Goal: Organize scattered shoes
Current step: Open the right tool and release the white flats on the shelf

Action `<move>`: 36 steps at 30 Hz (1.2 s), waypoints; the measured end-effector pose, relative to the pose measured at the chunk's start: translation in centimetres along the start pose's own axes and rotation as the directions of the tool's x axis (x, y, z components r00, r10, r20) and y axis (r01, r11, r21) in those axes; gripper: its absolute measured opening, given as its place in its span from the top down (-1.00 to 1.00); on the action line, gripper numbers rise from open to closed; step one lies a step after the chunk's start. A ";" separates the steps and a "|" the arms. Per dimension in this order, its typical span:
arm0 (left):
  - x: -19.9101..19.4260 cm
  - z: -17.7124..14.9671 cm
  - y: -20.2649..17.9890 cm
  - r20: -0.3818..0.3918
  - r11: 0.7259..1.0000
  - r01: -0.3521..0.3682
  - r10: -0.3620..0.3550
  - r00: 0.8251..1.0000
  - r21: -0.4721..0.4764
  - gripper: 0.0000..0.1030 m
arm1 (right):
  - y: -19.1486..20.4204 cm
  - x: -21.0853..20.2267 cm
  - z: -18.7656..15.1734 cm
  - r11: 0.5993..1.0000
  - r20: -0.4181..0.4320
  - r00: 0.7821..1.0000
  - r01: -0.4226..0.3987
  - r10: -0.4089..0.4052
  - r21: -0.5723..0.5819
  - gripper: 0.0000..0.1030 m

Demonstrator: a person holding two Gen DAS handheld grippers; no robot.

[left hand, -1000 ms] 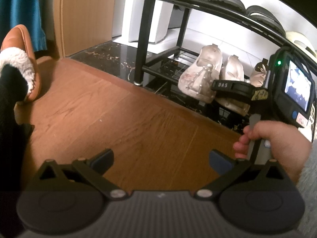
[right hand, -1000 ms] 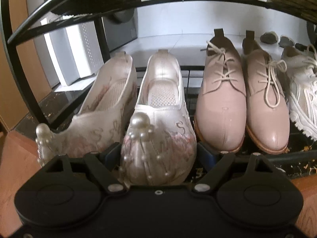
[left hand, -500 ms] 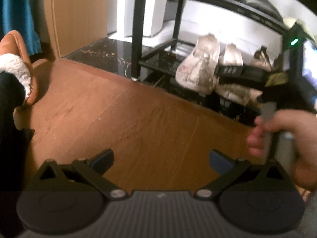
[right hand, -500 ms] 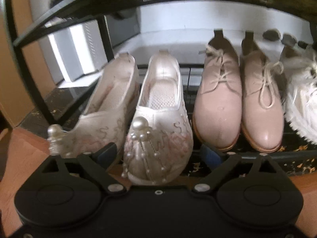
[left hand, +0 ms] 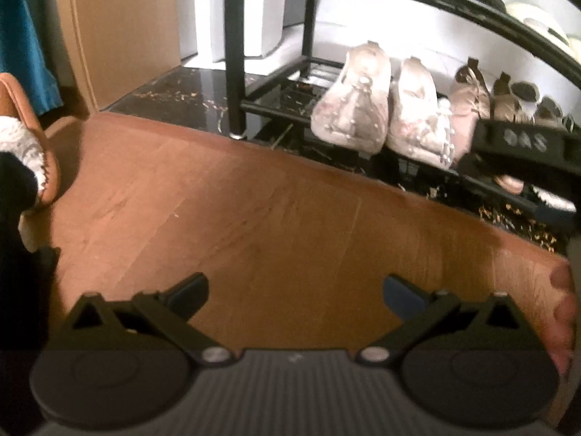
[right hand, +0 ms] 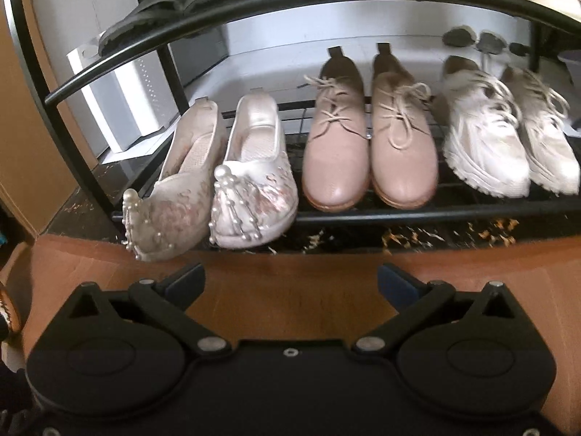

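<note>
Right wrist view: the right gripper (right hand: 290, 283) hangs over the wooden floor (right hand: 290, 290) at lower centre, jaws spread wide with nothing between them. The pearl-trimmed slippers (right hand: 250, 189) sit at centre left on the lower shelf of the black rack (right hand: 399, 214), toes overhanging its front bar; the pink lace-ups (right hand: 370, 152) and white sneakers (right hand: 508, 145) line up to their right.

Left wrist view: the left gripper (left hand: 294, 290), jaws likewise spread and empty, faces bare floor; a fleece-lined brown slipper (left hand: 32, 145) lies at the left edge (apparently worn, so perhaps not part of the task).

Handling, as judged: the pearl-trimmed slippers look light and soft-walled, their bead strands fragile; grip the heel or side wall.
</note>
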State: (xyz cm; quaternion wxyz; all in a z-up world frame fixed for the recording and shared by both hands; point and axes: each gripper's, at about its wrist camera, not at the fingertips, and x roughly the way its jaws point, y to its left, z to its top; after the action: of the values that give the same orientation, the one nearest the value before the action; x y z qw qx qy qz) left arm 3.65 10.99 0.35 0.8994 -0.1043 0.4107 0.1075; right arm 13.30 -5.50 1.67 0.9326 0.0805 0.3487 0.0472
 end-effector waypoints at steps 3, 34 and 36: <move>-0.8 -0.1 0.2 0.020 1.000 -0.017 0.017 1.000 -0.008 -0.99 | 0.5 -0.7 0.3 0.998 0.045 0.997 -0.062 0.063 -0.020 -1.00; 0.2 0.3 3.3 -0.026 0.978 -0.165 0.163 0.986 -0.127 -0.99 | 11.8 10.9 0.7 0.975 0.046 0.997 -0.054 0.065 -0.213 -0.43; 0.1 0.3 3.3 -0.023 0.978 -0.168 0.167 0.986 -0.126 -0.99 | 12.1 11.4 1.0 0.979 0.044 0.997 -0.052 0.062 -0.198 -0.44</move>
State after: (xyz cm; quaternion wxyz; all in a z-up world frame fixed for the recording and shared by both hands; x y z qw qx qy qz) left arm 3.02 14.21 0.09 0.8761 -0.1271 0.4157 0.2083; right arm 22.12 7.91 -2.67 0.9427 -0.0010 0.3162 0.1064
